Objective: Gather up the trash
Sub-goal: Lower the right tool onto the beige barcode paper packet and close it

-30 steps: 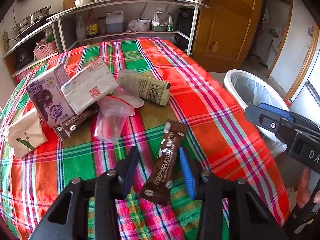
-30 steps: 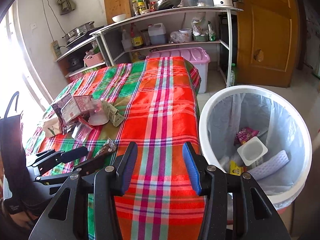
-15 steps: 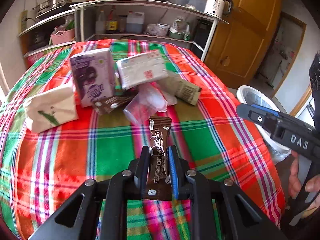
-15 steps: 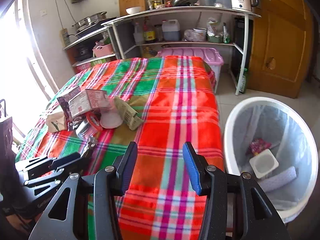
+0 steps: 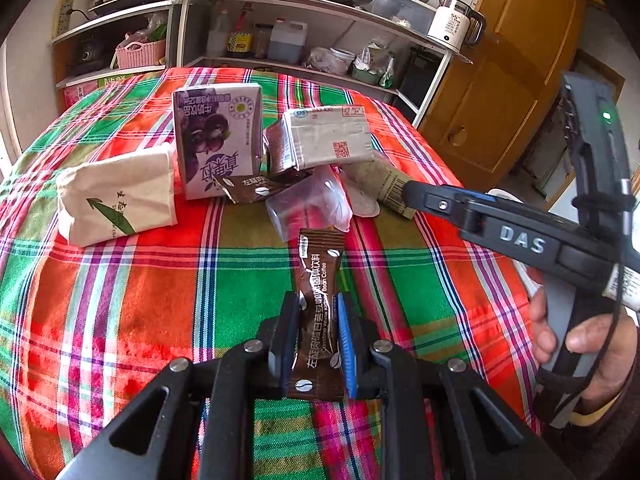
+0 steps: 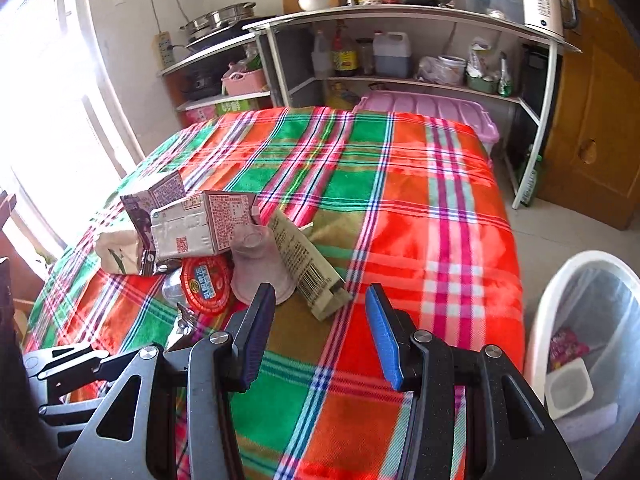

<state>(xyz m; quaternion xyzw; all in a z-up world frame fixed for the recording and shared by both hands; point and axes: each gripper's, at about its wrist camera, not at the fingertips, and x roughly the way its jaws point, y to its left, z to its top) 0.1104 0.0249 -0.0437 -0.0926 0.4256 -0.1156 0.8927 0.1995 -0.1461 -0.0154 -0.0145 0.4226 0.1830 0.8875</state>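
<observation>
My left gripper (image 5: 318, 312) is shut on a brown coffee sachet (image 5: 320, 280) and holds it above the plaid tablecloth (image 5: 120, 300). Behind it lies a heap of trash: a purple drink carton (image 5: 218, 136), a grey carton (image 5: 328, 136), a white paper bag (image 5: 116, 196), a clear plastic cup (image 5: 312, 204) and a second brown sachet (image 5: 248, 186). My right gripper (image 6: 320, 312) is open and empty, above the table beside a beige wrapper (image 6: 304, 260), the cup (image 6: 258, 268) and a red lid (image 6: 206, 284). The white trash bin (image 6: 560, 308) stands at the right on the floor.
Metal shelves (image 6: 400, 24) with bottles, pots and a kettle stand behind the table. A pink storage box (image 6: 432, 108) sits at the table's far end. A wooden door (image 6: 600, 100) is at the right. The bin holds a white tub (image 6: 568, 388) and wrappers.
My left gripper closed on the coffee sachet and lifted it off the cloth. My right gripper swung left from the bin toward the trash heap, staying open.
</observation>
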